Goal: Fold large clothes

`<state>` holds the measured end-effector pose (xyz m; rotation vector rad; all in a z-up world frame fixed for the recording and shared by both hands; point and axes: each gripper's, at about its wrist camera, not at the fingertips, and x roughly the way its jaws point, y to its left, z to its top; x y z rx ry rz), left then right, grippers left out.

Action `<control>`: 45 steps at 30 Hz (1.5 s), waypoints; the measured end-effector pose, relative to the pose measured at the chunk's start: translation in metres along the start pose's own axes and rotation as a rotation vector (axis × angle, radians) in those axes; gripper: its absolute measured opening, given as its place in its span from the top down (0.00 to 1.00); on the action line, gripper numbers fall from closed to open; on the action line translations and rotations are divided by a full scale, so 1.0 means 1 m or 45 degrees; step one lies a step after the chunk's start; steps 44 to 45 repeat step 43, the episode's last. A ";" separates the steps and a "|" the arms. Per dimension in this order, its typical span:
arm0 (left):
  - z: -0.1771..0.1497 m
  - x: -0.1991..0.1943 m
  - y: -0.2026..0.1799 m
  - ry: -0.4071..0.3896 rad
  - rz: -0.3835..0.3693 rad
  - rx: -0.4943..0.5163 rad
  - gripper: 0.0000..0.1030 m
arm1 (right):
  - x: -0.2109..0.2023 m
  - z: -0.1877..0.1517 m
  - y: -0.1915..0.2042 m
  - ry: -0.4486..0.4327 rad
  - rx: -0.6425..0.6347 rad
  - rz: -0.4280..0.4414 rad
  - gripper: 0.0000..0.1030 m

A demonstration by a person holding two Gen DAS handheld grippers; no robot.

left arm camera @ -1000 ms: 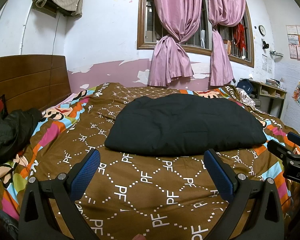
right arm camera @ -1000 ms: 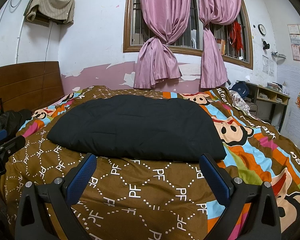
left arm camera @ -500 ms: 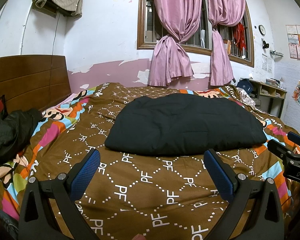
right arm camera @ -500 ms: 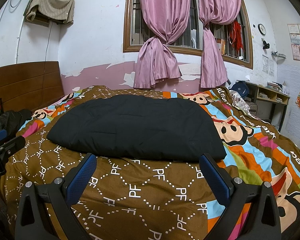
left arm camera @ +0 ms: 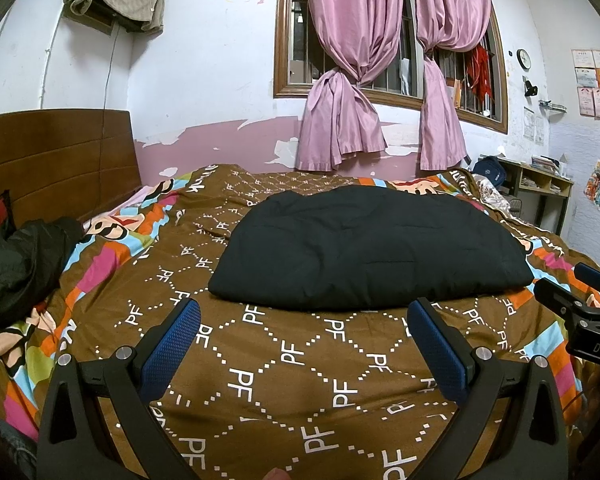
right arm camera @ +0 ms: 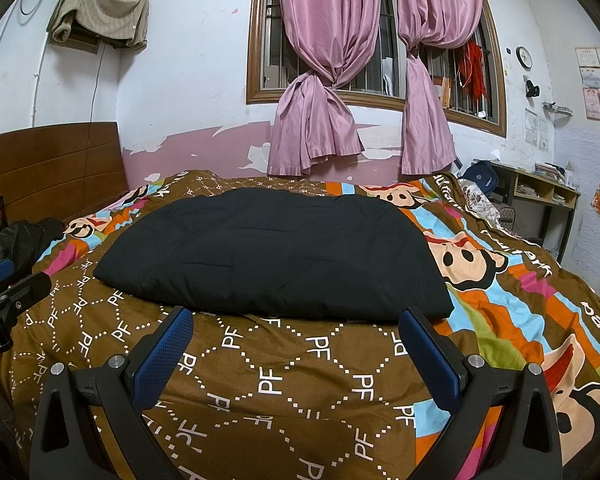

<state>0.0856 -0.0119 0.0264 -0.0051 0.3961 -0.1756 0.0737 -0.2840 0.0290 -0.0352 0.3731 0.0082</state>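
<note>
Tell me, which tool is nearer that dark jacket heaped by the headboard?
Left. The left tool hovers over the bedspread with the jacket at its left; the right tool sits farther right.

Folded garment [left arm camera: 368, 248] lies mid-bedspread [left arm camera: 284, 364]. Relative to it: headboard [left arm camera: 56, 160] and crumpled jacket [left arm camera: 16, 264] left, curtained window [left arm camera: 384, 60] behind, desk [left arm camera: 540, 184] right-rear, both grippers in front.

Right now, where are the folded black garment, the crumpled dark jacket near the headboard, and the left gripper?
folded black garment [right arm camera: 276, 252], right wrist view, middle of its top surface.
crumpled dark jacket [left arm camera: 16, 264], left wrist view, middle of the heap.
left gripper [left arm camera: 306, 354], left wrist view, midway between its open blue fingertips.
</note>
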 end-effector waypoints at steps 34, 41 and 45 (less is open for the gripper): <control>0.002 -0.003 0.016 0.008 0.024 -0.061 0.02 | 0.000 -0.002 0.002 0.007 0.009 0.000 0.00; 0.002 -0.003 0.016 0.008 0.028 -0.062 0.02 | 0.000 -0.001 0.002 0.008 0.010 -0.001 0.00; 0.002 -0.003 0.017 0.010 0.029 -0.061 0.02 | -0.001 -0.002 0.003 0.009 0.009 0.000 0.00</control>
